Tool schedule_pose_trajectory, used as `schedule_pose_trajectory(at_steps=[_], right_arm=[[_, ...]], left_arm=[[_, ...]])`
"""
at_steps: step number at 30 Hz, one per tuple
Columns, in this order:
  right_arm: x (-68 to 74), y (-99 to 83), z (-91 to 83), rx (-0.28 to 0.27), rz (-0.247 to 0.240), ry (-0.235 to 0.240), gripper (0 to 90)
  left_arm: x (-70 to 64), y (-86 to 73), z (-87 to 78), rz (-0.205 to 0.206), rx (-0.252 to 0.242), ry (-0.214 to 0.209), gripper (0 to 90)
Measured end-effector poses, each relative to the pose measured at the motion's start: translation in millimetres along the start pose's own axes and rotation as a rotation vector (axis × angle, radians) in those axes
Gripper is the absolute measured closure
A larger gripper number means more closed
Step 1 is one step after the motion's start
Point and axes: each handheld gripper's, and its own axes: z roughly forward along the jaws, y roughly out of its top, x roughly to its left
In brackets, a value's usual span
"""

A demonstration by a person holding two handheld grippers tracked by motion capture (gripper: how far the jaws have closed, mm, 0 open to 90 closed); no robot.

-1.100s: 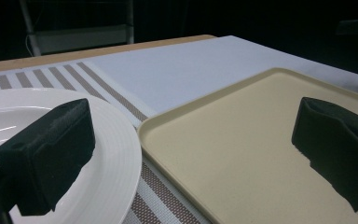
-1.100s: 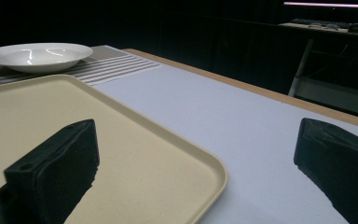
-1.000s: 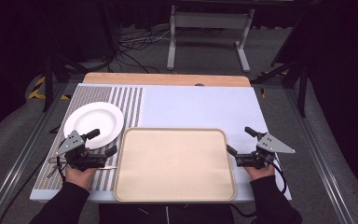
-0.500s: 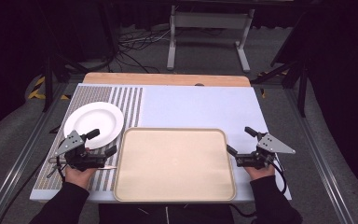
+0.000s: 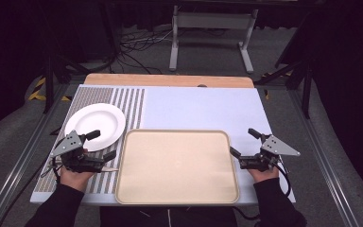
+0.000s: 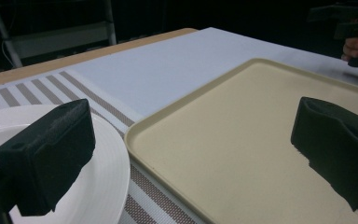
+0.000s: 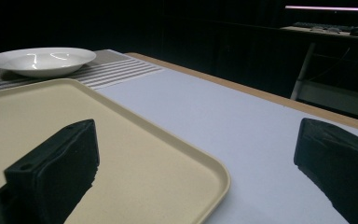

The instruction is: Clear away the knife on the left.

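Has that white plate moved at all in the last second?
No. The white plate sits on the striped mat, same spot beside the tray.

A pale mat (image 5: 198, 106) covers the table (image 5: 170, 79); beyond the table stand a grey metal frame (image 5: 211, 21) and floor cables (image 5: 137, 40).

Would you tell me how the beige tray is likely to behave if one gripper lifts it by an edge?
The tray looks rigid and thin, so probably light. Its broad flat shape would likely tilt or sag from one edge. The smooth raised rim may slip.
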Motion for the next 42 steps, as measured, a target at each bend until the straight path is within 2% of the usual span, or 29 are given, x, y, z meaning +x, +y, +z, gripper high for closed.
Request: schedule_pose_trajectory(at_steps=[2,4,6,9,11,14,19,23,24,25,28,29,32,36,38,42], right_arm=[[-0.4,-0.2,0.3,-0.001,-0.001,0.0,0.5],[-0.2,-0.4,0.4,0.004,0.002,0.0,0.5],[-0.1,-0.5,0.7,0.005,0.001,0.003,0.5],[-0.2,-0.4,0.5,0.006,0.002,0.002,0.5],[-0.2,-0.3,0.4,0.004,0.002,0.003,0.5],[0.0,0.1,-0.1,-0.001,0.001,0.006,0.6],[0.9,0.1,0.6,-0.001,-0.002,0.01,0.8],[0.9,0.1,0.7,-0.001,-0.003,0.013,0.8],[0.7,0.0,1.0,-0.002,-0.005,0.017,0.8],[1.2,-0.1,1.2,0.004,-0.003,0.018,0.8],[2.3,0.5,1.1,0.001,-0.011,0.021,1.0],[2.4,0.6,1.0,0.0,-0.009,0.021,1.0],[2.1,0.4,1.0,-0.001,-0.007,0.022,1.0],[2.2,0.2,1.3,0.004,-0.01,0.023,1.0],[2.3,0.1,1.5,0.006,-0.009,0.025,1.0],[2.8,0.0,1.6,0.006,-0.007,0.03,1.0]], left_arm=[[0.1,4.3,-2.2,0.023,0.035,-0.009,1.1],[-0.7,5.5,-2.7,0.03,0.046,-0.008,1.3],[-2.2,10.2,-3.7,0.061,0.091,-0.008,1.3],[-2.8,15.4,-5.9,0.076,0.132,-0.018,2.2],[-3.8,16.6,-6.4,0.09,0.15,-0.007,2.4],[-5.9,19.6,-5.9,0.116,0.206,0.019,2.6],[-8.5,27.1,-6.6,0.144,0.302,0.035,3.2],[-9.2,30.4,-5.7,0.141,0.359,0.033,3.5],[-9.3,31.0,-4.6,0.141,0.384,0.027,3.5],[-9.4,31.7,-3.0,0.161,0.432,0.024,3.7],[-9.0,31.7,-0.9,0.216,0.537,0.03,4.4],[-9.0,31.7,-0.9,0.216,0.537,0.03,4.6],[-6.3,30.3,0.0,0.249,0.638,0.027,5.3],[-1.9,30.5,-0.5,0.291,0.737,-0.001,6.6],[-0.8,31.2,-1.2,0.303,0.775,-0.01,6.5],[-0.2,34.1,-2.7,0.336,0.844,-0.001,7.0]])
